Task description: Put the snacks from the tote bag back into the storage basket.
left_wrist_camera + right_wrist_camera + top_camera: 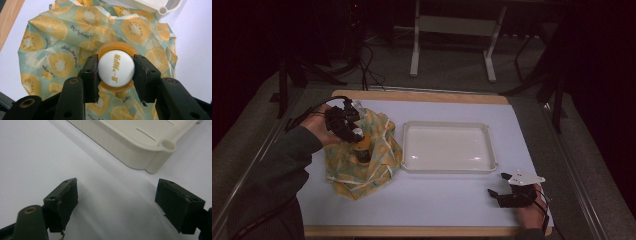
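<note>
Grasp phase: left gripper (116,71) clamps the bottle (116,68) by its white cap.

The bottle stands upright on the fruit-print cloth (60,50) at the table's left, just left of the tray (447,147). Right gripper (116,206) rests wide and empty at near right. The next move likely calls for a straight lift clear of the cloth, then carriage right toward the tray.
</note>
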`<state>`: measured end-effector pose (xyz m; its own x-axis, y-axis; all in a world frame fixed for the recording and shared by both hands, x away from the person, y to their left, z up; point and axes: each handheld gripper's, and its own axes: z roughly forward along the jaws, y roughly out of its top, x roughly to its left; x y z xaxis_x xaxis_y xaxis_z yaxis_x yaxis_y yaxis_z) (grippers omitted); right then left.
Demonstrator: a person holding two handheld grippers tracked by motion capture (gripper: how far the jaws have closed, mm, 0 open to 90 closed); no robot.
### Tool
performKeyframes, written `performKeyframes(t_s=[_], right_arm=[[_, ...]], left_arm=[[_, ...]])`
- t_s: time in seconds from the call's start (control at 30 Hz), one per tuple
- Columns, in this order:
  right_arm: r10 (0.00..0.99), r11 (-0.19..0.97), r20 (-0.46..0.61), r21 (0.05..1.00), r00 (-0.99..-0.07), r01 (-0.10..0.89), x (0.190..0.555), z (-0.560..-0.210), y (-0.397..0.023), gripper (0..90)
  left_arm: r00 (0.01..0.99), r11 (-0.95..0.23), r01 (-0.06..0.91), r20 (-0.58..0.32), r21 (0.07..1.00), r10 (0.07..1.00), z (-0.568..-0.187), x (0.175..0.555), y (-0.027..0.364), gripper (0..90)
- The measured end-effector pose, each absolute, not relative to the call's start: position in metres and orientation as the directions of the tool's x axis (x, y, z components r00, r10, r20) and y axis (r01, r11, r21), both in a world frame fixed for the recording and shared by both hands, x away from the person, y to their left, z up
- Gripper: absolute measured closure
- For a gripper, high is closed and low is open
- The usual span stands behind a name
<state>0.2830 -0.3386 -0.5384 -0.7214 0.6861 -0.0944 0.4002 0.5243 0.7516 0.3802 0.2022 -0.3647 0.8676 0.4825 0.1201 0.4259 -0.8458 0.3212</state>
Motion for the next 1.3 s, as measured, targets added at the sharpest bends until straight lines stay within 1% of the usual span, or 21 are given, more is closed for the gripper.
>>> performKeyframes(t_s=[0.27, 0.43, 0.63, 0.93, 1.3], right_arm=[[0.686, 0.525, -0.094, 0.751, -0.721, 0.401, 0.283, -0.538, -0.338, 18.0], [0.685, 0.528, -0.097, 0.748, -0.722, 0.402, 0.283, -0.539, -0.338, 18.0], [0.685, 0.527, -0.096, 0.75, -0.723, 0.4, 0.283, -0.539, -0.338, 18.0], [0.685, 0.529, -0.098, 0.748, -0.722, 0.4, 0.283, -0.539, -0.338, 18.0], [0.685, 0.529, -0.098, 0.749, -0.722, 0.4, 0.283, -0.539, -0.338, 18.0]], left_arm=[[0.869, -0.845, 0.432, 0.106, 0.316, 0.484, -0.364, 0.381, 0.203, 58.2], [0.875, -0.855, 0.421, 0.111, 0.303, 0.471, -0.365, 0.381, 0.201, 55.2], [0.869, -0.846, 0.431, 0.11, 0.314, 0.483, -0.365, 0.382, 0.203, 58.3], [0.867, -0.852, 0.435, 0.118, 0.293, 0.483, -0.363, 0.38, 0.201, 58.8], [0.869, -0.862, 0.429, 0.137, 0.269, 0.475, -0.349, 0.375, 0.202, 58.8]])
